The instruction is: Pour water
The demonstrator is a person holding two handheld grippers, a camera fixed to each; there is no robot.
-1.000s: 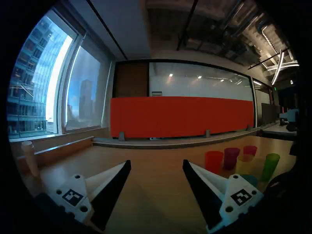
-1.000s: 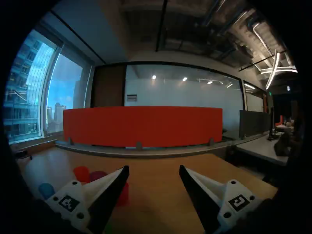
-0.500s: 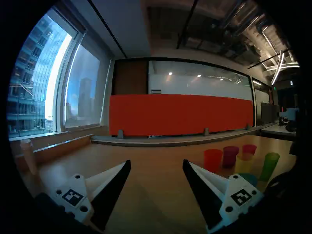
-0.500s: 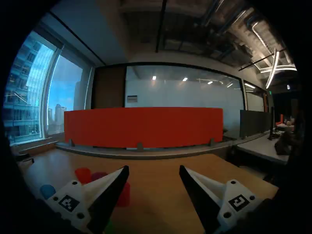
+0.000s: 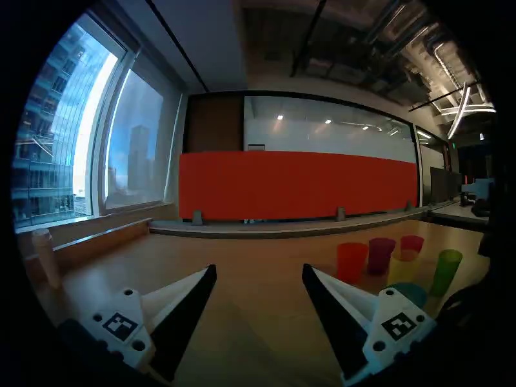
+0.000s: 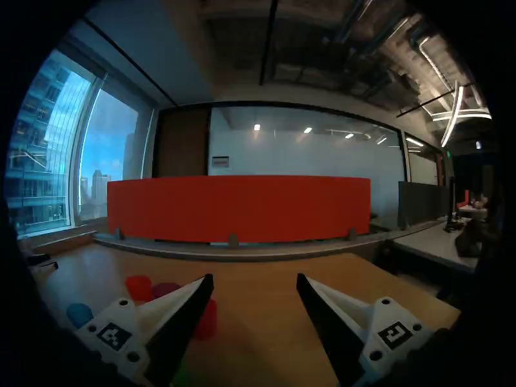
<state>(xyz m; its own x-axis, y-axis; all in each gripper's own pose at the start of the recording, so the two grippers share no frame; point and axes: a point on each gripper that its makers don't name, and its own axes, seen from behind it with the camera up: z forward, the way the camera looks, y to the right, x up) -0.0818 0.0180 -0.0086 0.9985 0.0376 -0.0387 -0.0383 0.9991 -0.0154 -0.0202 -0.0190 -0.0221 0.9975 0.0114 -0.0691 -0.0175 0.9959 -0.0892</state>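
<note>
Several coloured plastic cups stand on the wooden table. In the left gripper view they sit at the right: an orange cup (image 5: 351, 261), a purple cup (image 5: 380, 254), a red cup (image 5: 412, 244), a yellow cup (image 5: 403, 267), a green cup (image 5: 446, 271) and a blue cup (image 5: 407, 295) behind the right finger. My left gripper (image 5: 258, 290) is open and empty, low over the table, left of the cups. In the right gripper view an orange cup (image 6: 138, 287), a purple cup (image 6: 164, 290), a red cup (image 6: 206, 319) and a blue cup (image 6: 79, 314) lie at the lower left. My right gripper (image 6: 254, 298) is open and empty.
A tall pale bottle (image 5: 46, 258) stands at the table's far left by the window ledge. A long orange divider (image 5: 297, 186) runs along the table's far edge. Another desk (image 6: 438, 248) lies to the right. Bare table top (image 5: 258, 271) stretches ahead of both grippers.
The left gripper view has tilted slightly, so the cups and divider sit a little higher in it. The right gripper view has barely shifted. Both grippers stay open.
</note>
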